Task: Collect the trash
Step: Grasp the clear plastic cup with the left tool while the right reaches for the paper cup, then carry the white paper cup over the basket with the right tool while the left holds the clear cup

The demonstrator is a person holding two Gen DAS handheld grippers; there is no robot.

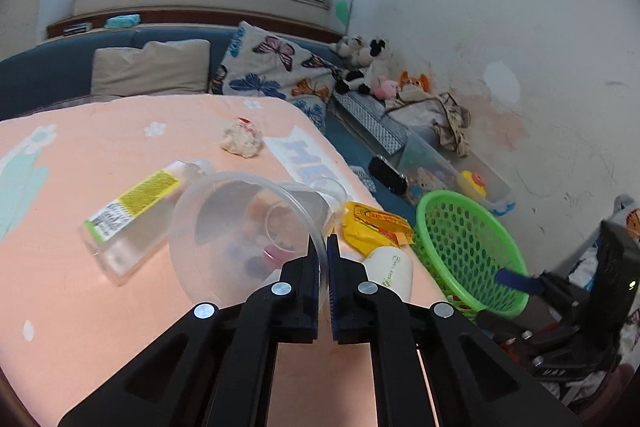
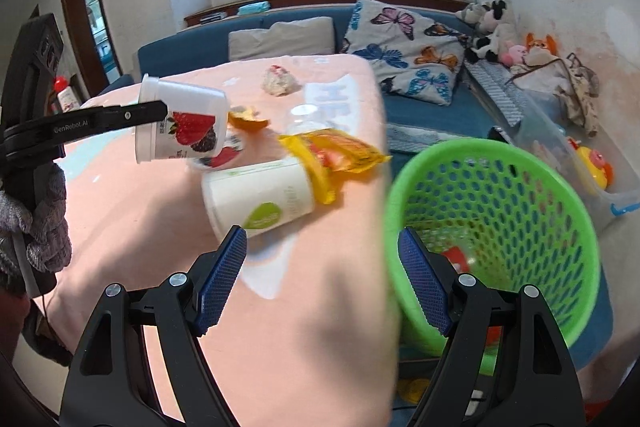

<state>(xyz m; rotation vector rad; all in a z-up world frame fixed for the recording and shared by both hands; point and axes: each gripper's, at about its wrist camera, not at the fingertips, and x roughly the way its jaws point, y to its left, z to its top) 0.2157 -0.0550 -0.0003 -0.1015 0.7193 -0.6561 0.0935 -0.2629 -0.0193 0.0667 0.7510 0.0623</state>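
Note:
My left gripper [image 1: 323, 247] is shut on the rim of a clear plastic cup [image 1: 240, 231] printed with berries, held above the pink table; in the right wrist view the cup [image 2: 180, 125] hangs tilted from the left gripper's fingers [image 2: 148, 113]. My right gripper [image 2: 322, 247] is open and empty, low over the table edge, with the green mesh basket [image 2: 492, 227] just to its right. A white paper cup [image 2: 260, 203] lies on its side ahead of it, with a yellow wrapper [image 2: 332, 151] against it. The basket [image 1: 468, 247] stands beside the table.
A flat clear bottle with a yellow label [image 1: 136, 211], a crumpled tissue ball [image 1: 242, 139] and a small clear cup [image 1: 330, 189] lie on the pink tablecloth [image 1: 80, 287]. A blue sofa with cushions [image 2: 400, 43], plush toys and a clear storage bin [image 2: 580, 155] stand behind.

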